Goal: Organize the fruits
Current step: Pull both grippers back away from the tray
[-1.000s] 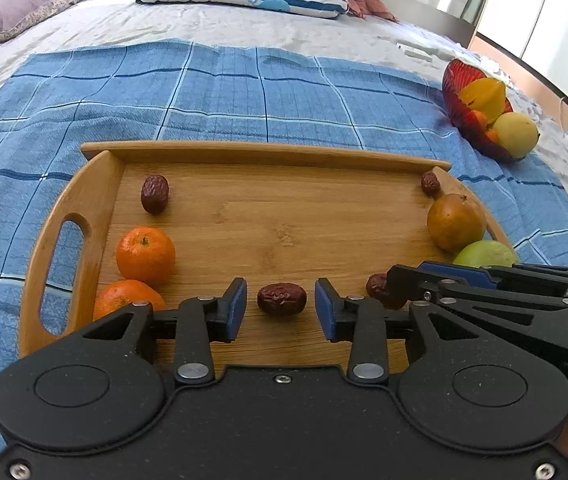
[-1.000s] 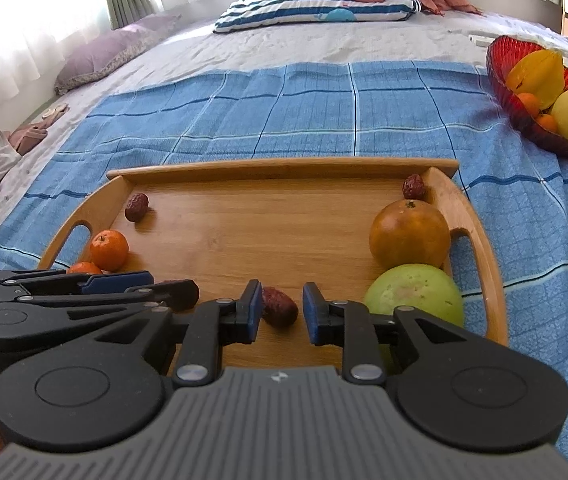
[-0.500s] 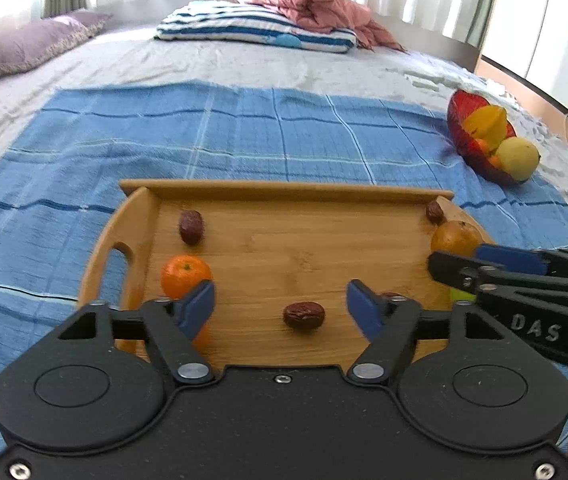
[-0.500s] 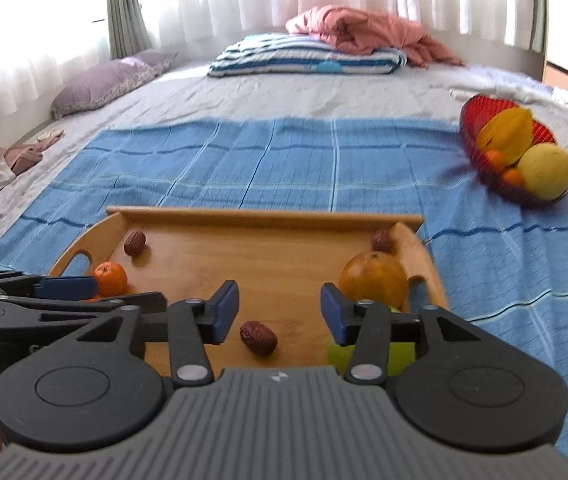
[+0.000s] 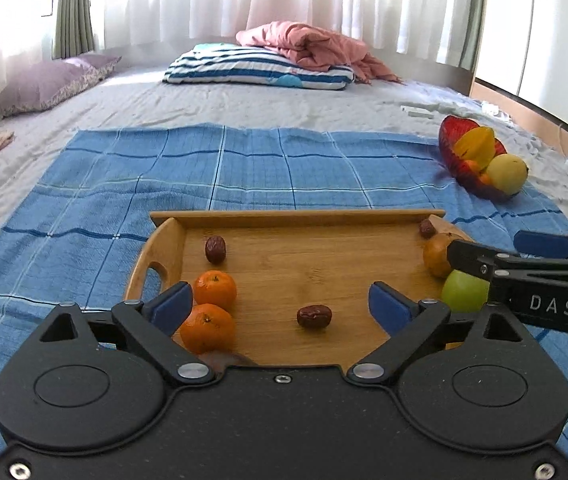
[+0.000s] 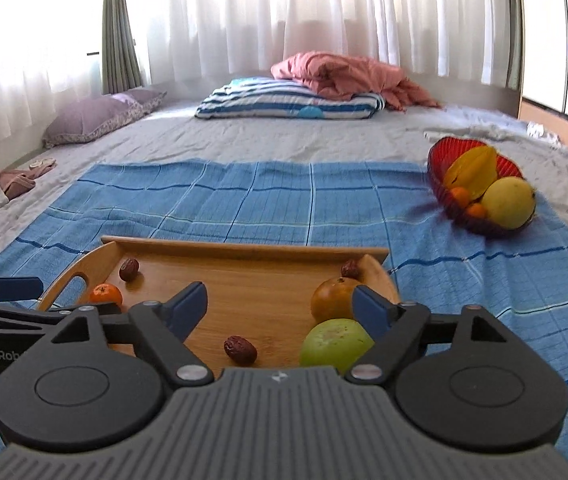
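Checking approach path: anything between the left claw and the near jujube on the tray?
Nothing visible. The left claw is open, and the jujube lies alone on bare wooden tray; the two tangerines sit off to its left.

The tray (image 5: 300, 218) lies on the cloth (image 5: 244, 168), which is spread on the bed (image 5: 244, 108). In the tray, two mandarins (image 5: 214, 290) and a date (image 5: 215, 249) lie at the left, another date (image 5: 314, 317) in the front middle, a pear (image 5: 436, 258) and an apple (image 5: 464, 292) at the right. The fruit bowl (image 5: 450, 148) stands behind the tray, to the right.
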Available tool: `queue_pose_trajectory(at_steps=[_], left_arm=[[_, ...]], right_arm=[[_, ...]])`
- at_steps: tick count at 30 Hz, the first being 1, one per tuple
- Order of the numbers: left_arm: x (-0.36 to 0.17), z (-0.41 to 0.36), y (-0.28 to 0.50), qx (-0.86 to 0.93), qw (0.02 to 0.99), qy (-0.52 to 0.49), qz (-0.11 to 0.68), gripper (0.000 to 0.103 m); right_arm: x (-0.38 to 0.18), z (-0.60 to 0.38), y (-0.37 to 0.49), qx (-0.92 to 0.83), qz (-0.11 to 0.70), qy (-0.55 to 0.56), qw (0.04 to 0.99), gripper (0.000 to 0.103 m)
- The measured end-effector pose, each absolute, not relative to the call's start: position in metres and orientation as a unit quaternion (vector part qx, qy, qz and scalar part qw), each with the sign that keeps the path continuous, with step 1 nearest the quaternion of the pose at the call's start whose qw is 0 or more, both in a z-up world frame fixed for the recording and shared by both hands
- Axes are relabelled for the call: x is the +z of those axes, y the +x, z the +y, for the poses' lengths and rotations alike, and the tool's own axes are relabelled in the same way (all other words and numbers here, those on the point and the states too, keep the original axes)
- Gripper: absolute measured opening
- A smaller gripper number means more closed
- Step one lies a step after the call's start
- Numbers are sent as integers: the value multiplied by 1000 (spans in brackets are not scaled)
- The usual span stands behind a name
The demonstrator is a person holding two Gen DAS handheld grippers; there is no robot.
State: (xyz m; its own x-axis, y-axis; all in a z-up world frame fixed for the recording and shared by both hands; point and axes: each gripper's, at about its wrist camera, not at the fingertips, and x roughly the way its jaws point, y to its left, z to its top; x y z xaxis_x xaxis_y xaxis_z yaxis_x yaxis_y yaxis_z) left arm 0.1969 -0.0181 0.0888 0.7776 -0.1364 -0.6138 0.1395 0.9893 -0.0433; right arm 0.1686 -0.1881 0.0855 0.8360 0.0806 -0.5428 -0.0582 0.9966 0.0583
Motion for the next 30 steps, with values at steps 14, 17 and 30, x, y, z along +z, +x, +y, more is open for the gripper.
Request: queue_pose_trajectory(at_steps=[14, 17, 30], left_arm=[[90, -14, 155, -65, 953, 11, 295, 102], [89, -12, 150, -66, 954, 7, 293, 102], [75, -7, 124, -61, 955, -2, 290, 102]], right_arm=[[88, -192, 137, 30, 248, 9, 968, 103], [87, -191, 131, 30, 240, 4, 970, 103], [71, -188, 109, 12, 225, -8, 974, 103]])
